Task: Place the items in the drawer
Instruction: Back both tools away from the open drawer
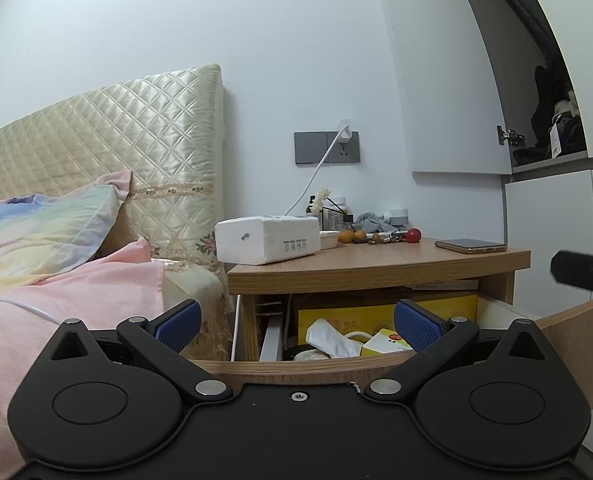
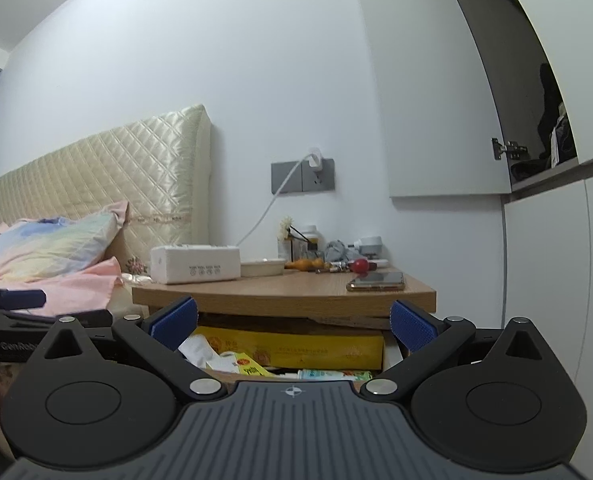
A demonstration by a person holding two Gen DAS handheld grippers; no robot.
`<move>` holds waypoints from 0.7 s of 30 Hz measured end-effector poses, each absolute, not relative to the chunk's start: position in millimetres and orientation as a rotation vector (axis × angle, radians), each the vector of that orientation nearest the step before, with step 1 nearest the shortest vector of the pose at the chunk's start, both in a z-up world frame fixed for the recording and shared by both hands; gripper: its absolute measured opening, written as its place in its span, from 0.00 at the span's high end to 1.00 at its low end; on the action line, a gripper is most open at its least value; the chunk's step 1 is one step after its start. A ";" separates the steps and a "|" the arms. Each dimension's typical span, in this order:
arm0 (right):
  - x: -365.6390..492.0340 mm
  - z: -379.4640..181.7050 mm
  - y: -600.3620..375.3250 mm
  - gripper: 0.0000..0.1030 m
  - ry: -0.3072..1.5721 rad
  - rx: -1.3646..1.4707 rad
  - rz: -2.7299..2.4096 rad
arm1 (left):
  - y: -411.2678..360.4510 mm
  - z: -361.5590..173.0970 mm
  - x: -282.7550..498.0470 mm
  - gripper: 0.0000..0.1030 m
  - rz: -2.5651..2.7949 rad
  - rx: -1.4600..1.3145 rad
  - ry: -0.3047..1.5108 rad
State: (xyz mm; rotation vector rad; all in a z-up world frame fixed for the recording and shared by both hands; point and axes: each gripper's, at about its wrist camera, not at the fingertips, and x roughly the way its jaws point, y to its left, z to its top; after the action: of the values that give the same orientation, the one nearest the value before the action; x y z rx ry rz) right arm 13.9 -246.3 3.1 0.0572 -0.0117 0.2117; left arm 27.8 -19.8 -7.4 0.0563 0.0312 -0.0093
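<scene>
Off to my left lie the bed and its pastel pillow (image 1: pixel 44 228), none of it part of this job. My left gripper (image 1: pixel 296 326) hangs spread wide with nothing between its blue pads (image 1: pixel 178 322), low in front of the drawer (image 1: pixel 308 366), which stands pulled out under the nightstand (image 1: pixel 376 264). Ahead of that gripper and above it, on the nightstand top, sits the white tissue pack (image 1: pixel 266 240); further right come small odds and ends, a red ball (image 1: pixel 413 235) and then the phone (image 1: pixel 470 245) near the right edge. My right gripper (image 2: pixel 292 326) is likewise fully open and empty, hovering just over the drawer's front.

As I judge it, I am between picks: the drawer is open and nothing is in hand, so the next move is to lift a gripper to the tabletop, close on one item and bring it down into the drawer. The phone lies flat, so I would need to come at its edges; the tissue pack looks wide for my jaws and soft.

The left view shows the drawer's front panel, its rail side and my other gripper's finger at far right. The right view looks deeper in: a yellow box (image 2: pixel 292 346), a white wrapper (image 2: pixel 198 350) and a tube (image 2: pixel 328 375) already crowd it, so free room is scant.
</scene>
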 end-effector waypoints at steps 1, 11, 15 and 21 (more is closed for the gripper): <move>15.1 2.6 -246.4 0.00 -0.008 0.062 0.212 | -20.2 -7.4 27.5 0.01 -0.010 0.057 0.029; 16.4 2.4 -242.9 0.00 -0.033 0.084 0.210 | -14.4 -7.7 30.1 0.01 0.002 0.021 0.038; 12.9 3.0 -243.5 0.00 -0.039 0.093 0.213 | -12.1 -2.8 27.9 0.01 0.000 -0.009 0.037; 1.6 3.4 -246.9 0.00 -0.063 0.110 0.223 | -14.8 2.9 15.7 0.01 -0.029 -0.032 0.010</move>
State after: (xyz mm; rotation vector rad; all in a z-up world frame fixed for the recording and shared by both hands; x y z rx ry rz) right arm 1.6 -246.9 3.4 0.1102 -0.0630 0.2228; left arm 15.7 -14.8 2.9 -0.0323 0.0098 -0.0287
